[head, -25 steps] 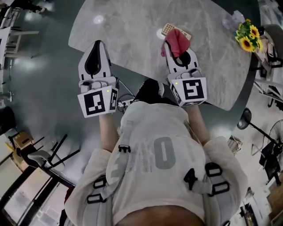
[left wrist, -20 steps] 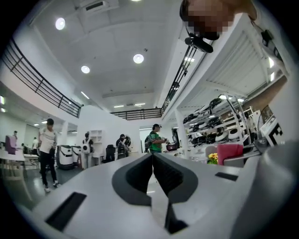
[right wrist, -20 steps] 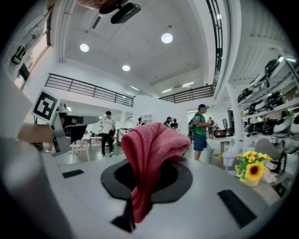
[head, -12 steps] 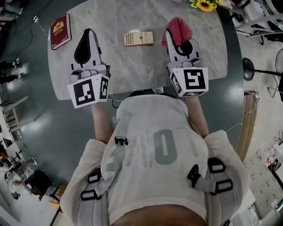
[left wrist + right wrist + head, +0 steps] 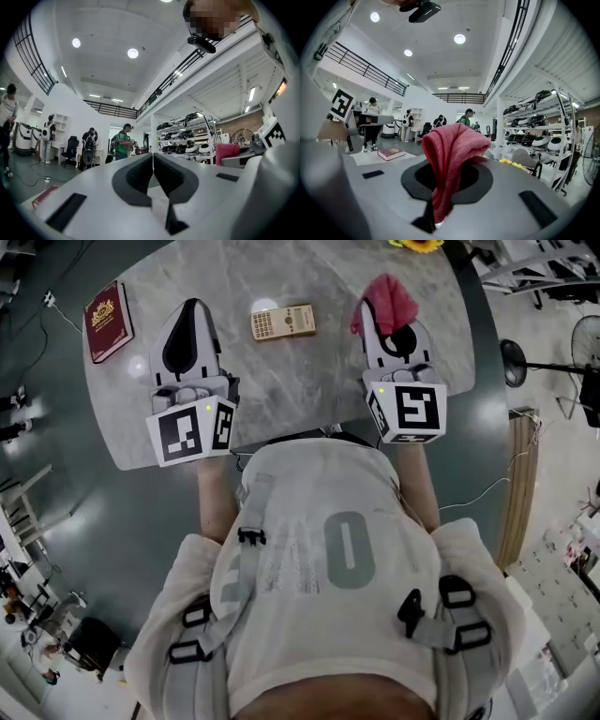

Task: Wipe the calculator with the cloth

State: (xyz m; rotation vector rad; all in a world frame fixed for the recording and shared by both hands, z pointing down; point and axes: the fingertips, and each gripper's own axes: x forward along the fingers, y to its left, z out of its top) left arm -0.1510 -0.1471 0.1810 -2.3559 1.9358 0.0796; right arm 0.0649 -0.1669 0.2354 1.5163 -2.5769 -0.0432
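While your right gripper (image 5: 386,322) clenches the red cloth (image 5: 389,298), its folds bulging up out of the jaws, the calculator (image 5: 282,322) lies flat on the table (image 5: 309,390) to that gripper's left. It sits between your two grippers, about level with their tips. Its long axis runs side to side across you, so I judge the coming move to be a leftward reach, then strokes along its length. Your left gripper (image 5: 190,307), jaws pressed together on nothing, is about as near and free to steady it. The table is pale marble, with a red book (image 5: 105,307) near its left edge. Around you, an open hall holds shelving (image 5: 197,136) and standing people (image 5: 123,143).
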